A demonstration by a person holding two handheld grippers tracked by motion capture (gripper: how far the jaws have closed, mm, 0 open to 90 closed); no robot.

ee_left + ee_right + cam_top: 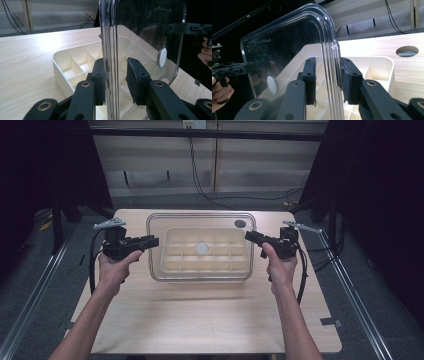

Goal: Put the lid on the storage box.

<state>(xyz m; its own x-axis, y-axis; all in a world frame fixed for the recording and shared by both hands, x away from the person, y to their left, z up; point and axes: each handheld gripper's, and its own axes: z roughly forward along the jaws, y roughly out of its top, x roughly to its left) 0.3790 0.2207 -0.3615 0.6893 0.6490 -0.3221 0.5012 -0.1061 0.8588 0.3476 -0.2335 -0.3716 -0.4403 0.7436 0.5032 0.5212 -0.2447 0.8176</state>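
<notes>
- Black, matte jaws of the left tool (pixel 116 83) rise closest to the lens in the left gripper view, brass-coloured pivot pins showing; the clear lid (pixel 145 37) runs edge-on between the pads. One pad touches its rim, the other stands just off it, so I cannot tell whether the grip is tight.
- Much the same holds for the right tool (pixel 328 80) in the right gripper view: the lid's ribbed, rounded edge (pixel 329 50) passes between its textured pads, one touching and one with a sliver of gap.
- From the high view, the left tool (pixel 152 241) and right tool (pixel 248 236) meet the lid (pixel 200 220) at its two short ends, a hand behind each.
- That lid is a glossy transparent rectangle with rounded corners and a stepped rim, bearing a small white round disc (pixel 202 248) near its middle.
- Below it sits a cream plastic tray (pixel 172 265), smooth-walled and split into square compartments, at the middle of the bench; the lid is above it, seemingly held a little clear of it.
- Pale wood grain covers the bench (pixel 200 315), which has a round hole (pixel 240 223) near its far right.
- Grey floor, metal rails, trailing cables and pale wall panels surround it; the sides of the room are dark.
</notes>
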